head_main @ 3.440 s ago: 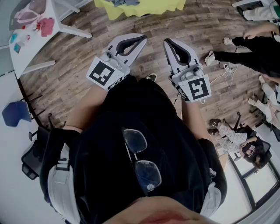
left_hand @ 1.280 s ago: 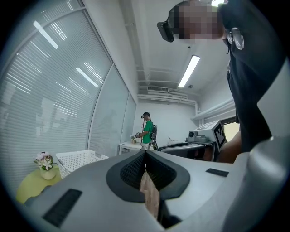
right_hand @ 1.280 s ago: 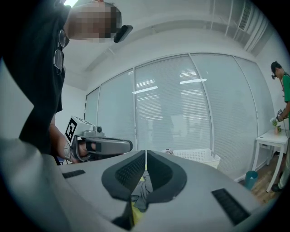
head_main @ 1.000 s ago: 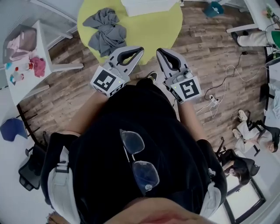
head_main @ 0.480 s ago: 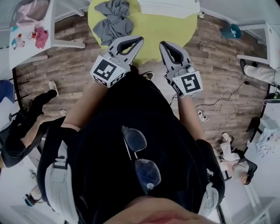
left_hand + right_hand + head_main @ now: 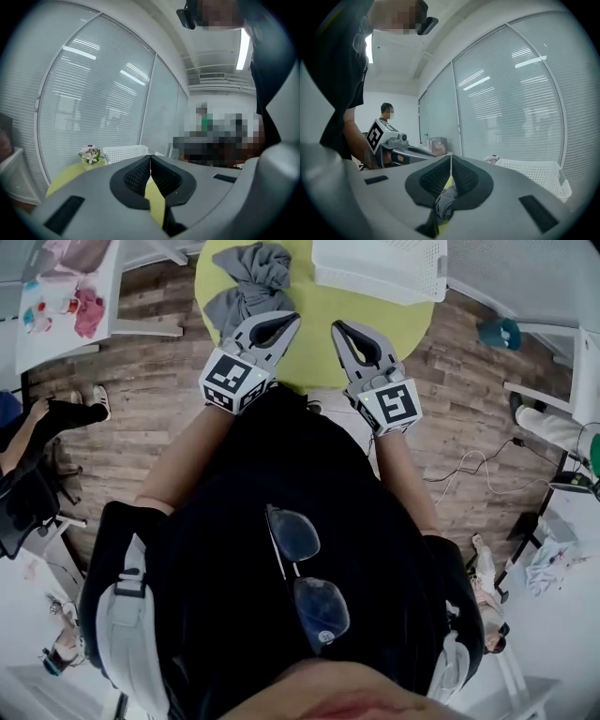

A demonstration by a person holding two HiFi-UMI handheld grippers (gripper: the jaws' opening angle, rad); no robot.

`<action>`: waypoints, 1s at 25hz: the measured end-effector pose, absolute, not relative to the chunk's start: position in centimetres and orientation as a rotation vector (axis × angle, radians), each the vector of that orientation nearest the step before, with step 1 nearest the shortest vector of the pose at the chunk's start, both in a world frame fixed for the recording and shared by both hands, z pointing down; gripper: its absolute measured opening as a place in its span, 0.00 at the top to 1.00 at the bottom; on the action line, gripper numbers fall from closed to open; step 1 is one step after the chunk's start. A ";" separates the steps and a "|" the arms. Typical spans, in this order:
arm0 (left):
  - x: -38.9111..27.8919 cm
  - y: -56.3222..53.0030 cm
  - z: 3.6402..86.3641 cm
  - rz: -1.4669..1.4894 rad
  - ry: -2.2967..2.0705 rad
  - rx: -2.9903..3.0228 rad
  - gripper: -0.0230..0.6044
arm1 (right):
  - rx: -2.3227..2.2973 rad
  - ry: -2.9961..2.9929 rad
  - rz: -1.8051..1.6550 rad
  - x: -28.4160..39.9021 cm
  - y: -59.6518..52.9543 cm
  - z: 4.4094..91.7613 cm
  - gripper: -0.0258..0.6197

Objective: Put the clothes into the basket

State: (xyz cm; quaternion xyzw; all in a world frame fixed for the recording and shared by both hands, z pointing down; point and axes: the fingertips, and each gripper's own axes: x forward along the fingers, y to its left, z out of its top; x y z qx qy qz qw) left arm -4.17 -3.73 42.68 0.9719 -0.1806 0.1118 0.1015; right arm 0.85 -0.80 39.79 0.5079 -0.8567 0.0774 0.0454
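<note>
A heap of grey clothes [image 6: 251, 282] lies on the round yellow-green table [image 6: 319, 320], and a white slatted basket [image 6: 380, 268] stands to its right on the same table. My left gripper [image 6: 289, 319] is shut and empty, held over the table's near edge just below the clothes. Beside it, my right gripper [image 6: 337, 326] is also shut with nothing in it. In the left gripper view the left gripper [image 6: 150, 157] points at the basket [image 6: 124, 152]. In the right gripper view the right gripper [image 6: 450, 157] has the grey clothes [image 6: 445, 200] showing through the gap behind its tips, and the basket [image 6: 534, 174] is at the right.
A small flower pot [image 6: 90, 153] stands on the table by the basket. A white side table [image 6: 80, 296] with pink things is at the far left. A seated person's legs [image 6: 47, 427] are at the left, with cables [image 6: 478, 474] on the wooden floor at the right. Glass walls with blinds [image 6: 93, 93] lie beyond the table.
The head view has swung round: the yellow-green table, clothes and basket have come nearer and now sit right ahead of both grippers. Both grippers stay shut and side by side.
</note>
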 end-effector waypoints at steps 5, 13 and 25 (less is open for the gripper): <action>-4.4 -8.1 45.3 0.388 -0.593 2.819 0.95 | 1.492 -2.633 0.256 0.4 -5.3 41.0 0.92; -5.6 -13.2 50.7 0.545 -0.706 2.703 0.92 | 1.370 -2.674 0.358 -1.9 -11.2 44.6 0.92; -9.2 -18.5 62.1 0.837 -0.998 2.298 0.60 | 1.082 -2.719 0.397 -4.3 -14.6 49.5 0.92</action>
